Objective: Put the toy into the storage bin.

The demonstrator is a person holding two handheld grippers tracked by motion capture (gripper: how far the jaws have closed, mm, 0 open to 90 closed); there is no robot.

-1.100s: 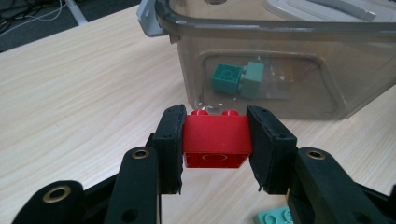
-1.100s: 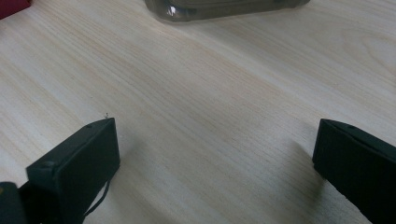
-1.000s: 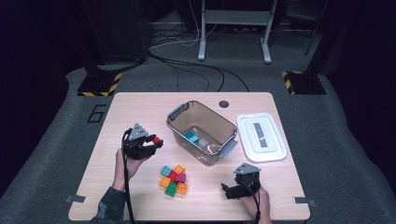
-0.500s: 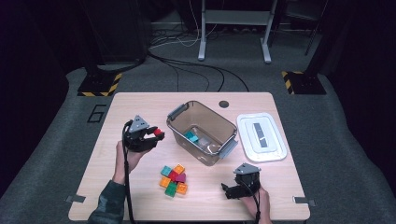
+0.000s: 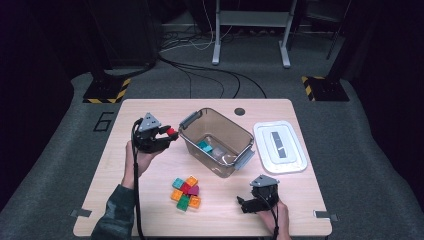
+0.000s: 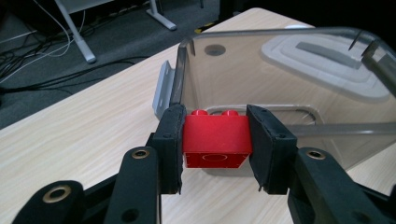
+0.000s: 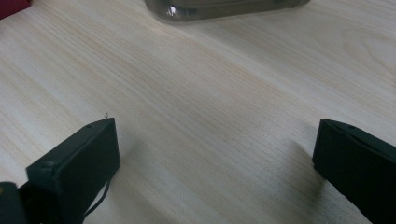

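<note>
My left gripper [image 5: 170, 136] is shut on a red brick [image 6: 215, 139], whose studs point up between the two pads. It hangs above the table just left of the clear plastic bin [image 5: 216, 141], close to the bin's grey handle [image 6: 164, 90]. In the bin lie a teal brick [image 5: 205, 147] and a grey one. A cluster of coloured bricks [image 5: 185, 192] lies on the table in front of the bin. My right gripper [image 5: 245, 205] rests low near the table's front edge, open, with bare wood between its jaws [image 7: 215, 140].
A white lid [image 5: 280, 146] lies flat to the right of the bin. A dark round hole [image 5: 240, 111] sits in the table behind the bin. Cables trail from both grippers toward the front edge. Beyond the table are dark floor, cables and a metal stand.
My left gripper has risen and moved toward the bin's left end with the red brick in it. The right gripper has stayed where it was.
</note>
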